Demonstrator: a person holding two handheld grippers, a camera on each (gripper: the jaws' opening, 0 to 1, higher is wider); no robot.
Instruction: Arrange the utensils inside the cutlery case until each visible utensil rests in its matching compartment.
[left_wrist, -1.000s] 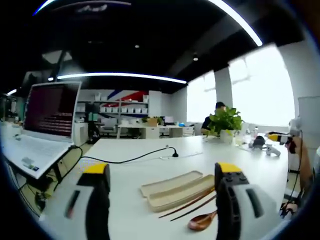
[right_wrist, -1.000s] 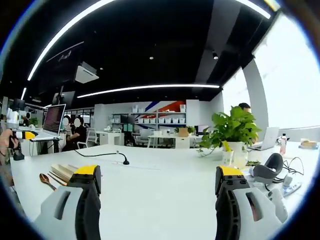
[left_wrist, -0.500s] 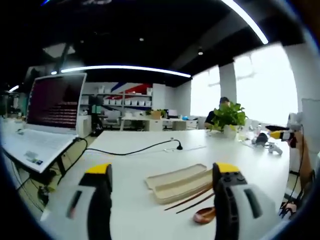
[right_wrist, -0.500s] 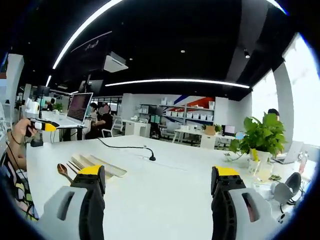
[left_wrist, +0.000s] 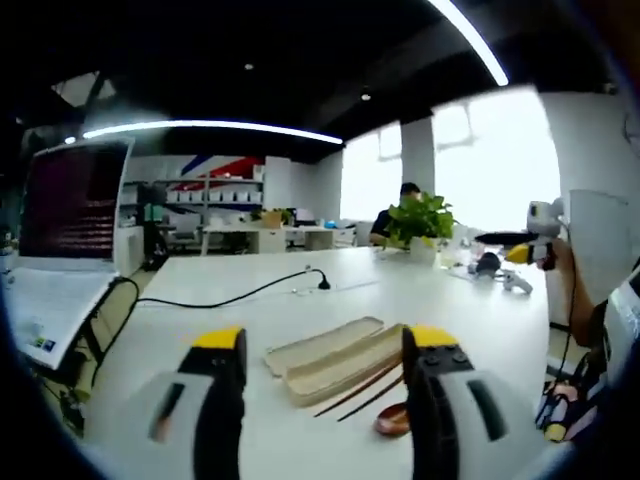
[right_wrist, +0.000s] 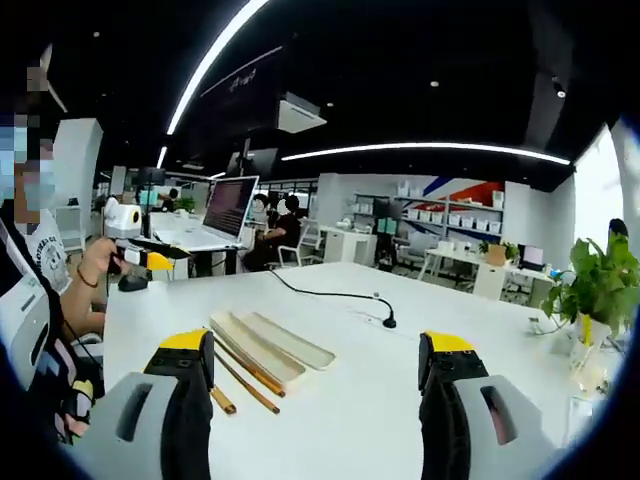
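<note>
Both grippers are hanging over the white table (left_wrist: 300, 310) with nothing between the jaws. In the left gripper view, the left gripper (left_wrist: 325, 345) is sitting wide apart, jaws spread and released, yellow tips up at about 7 and 5 o'clock. Right between them, lying flat on the table, is the beige cutlery case (left_wrist: 335, 358), open, with its lid half lying alongside it toward 11 o'clock. Just beside the case at its 5 o'clock side, two brown chopsticks (left_wrist: 350, 390) are lying out on the table, and the wooden spoon (left_wrist: 392, 420) is peeking out next to the right jaw, partly hidden by it. A black cable (left_wrist: 240, 295) is running across the table behind the case, and a laptop (left_wrist: 60, 250) is sitting off at 9 o'clock. In the right gripper view, the right gripper (right_wrist: 315, 350) is also spread open, gripping nothing. The case (right_wrist: 270, 345) is showing there toward 10 o'clock of centre, chopsticks (right_wrist: 245, 380) beside it near the left jaw. The other gripper is poking in at 9 o'clock, held by a hand (right_wrist: 95, 270). A potted plant (right_wrist: 598, 290) is standing at 3 o'clock.
</note>
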